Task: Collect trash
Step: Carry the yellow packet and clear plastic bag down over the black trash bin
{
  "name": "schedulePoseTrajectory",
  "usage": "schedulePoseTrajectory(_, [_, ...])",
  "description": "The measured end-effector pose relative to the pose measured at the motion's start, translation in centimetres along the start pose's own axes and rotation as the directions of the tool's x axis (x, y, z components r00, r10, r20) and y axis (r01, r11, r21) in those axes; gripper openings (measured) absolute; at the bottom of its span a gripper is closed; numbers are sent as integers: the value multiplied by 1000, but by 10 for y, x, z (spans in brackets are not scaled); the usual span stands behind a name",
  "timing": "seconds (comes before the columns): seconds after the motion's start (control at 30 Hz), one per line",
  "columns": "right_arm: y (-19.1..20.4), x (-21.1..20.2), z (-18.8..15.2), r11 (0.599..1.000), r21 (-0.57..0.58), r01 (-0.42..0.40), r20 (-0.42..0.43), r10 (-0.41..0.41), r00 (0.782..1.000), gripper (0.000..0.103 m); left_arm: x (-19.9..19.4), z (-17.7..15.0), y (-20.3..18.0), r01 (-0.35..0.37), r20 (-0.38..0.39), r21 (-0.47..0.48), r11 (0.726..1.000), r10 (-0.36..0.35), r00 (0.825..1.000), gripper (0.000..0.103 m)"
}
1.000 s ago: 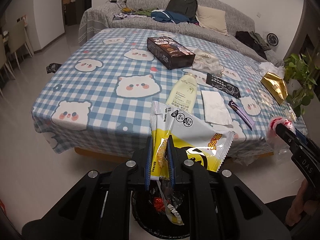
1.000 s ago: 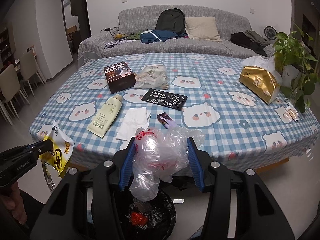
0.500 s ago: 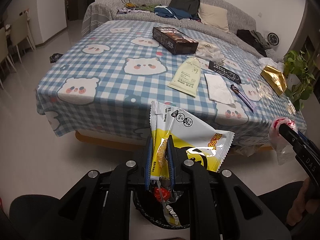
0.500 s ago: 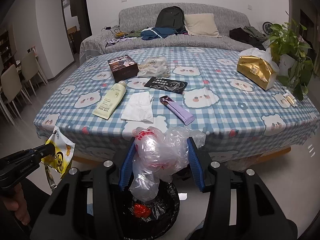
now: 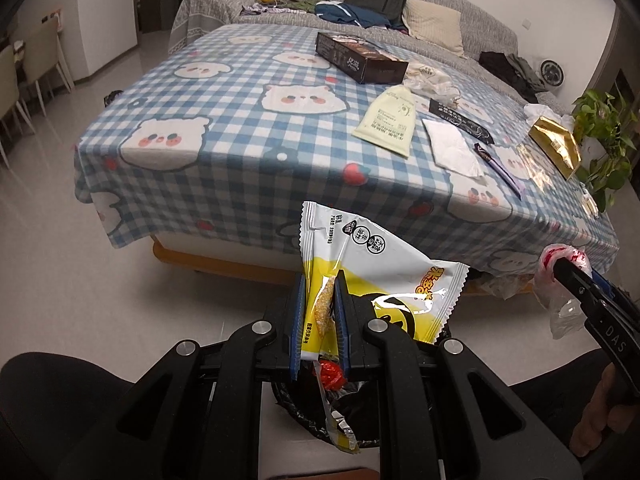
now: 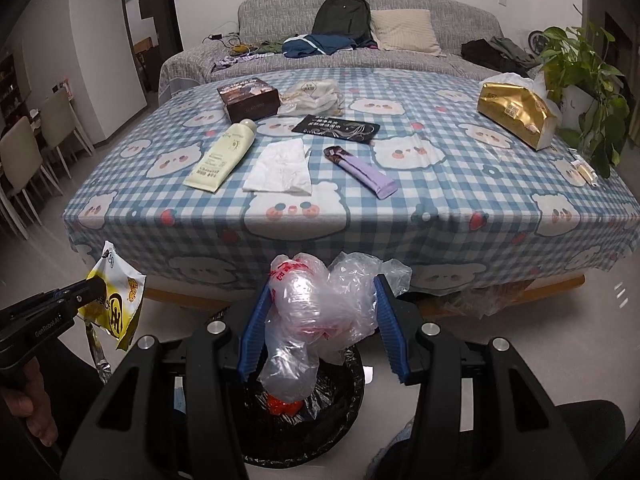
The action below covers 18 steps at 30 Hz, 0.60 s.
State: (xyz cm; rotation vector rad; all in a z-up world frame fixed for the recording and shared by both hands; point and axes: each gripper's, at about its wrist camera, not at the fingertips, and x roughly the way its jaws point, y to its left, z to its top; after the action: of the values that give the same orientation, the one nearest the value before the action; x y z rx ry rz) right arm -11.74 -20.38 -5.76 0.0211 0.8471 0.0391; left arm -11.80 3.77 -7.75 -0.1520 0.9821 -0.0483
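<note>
Left gripper (image 5: 320, 312) clamps one yellow snack wrapper (image 5: 384, 276), long axis slanting up-left. Right gripper (image 6: 320, 328) grips one crumpled clear plastic bag (image 6: 320, 312), hanging lengthwise over the black-lined trash bin (image 6: 352, 412).

Both rigs are basically the same build: chunky matte black plastic frames with long slotted cut-outs in the arms and round silver screws at the pivots. The left gripper (image 5: 320, 312) has narrow blue ribbed pads on the inner faces of its fingers (image 5: 297, 320). The right gripper (image 6: 320, 328) has the same blue pads, just easier to see. Small white lettering runs along the black side of each one when seen from the other camera. The person's hand (image 6: 28, 408) wraps a black pistol-style handle.
</note>
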Motion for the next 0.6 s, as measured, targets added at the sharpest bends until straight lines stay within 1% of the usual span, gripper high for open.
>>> schedulePoseTrajectory(0.17, [2,6,-9,1000,-2,2,-16,-2,1000,48,7,-9,4,-13,-11,3,1000,13,1000,13])
schedulePoseTrajectory(0.43, [1,18,-21,1000,4,5,-54,-4,999,48,31,-25,14,-30,-54,-3,1000,30,998,13])
schedulePoseTrajectory(0.6, [6,30,-29,1000,1,2,-84,-2,996,48,46,-31,20,-27,-74,-7,1000,26,997,13])
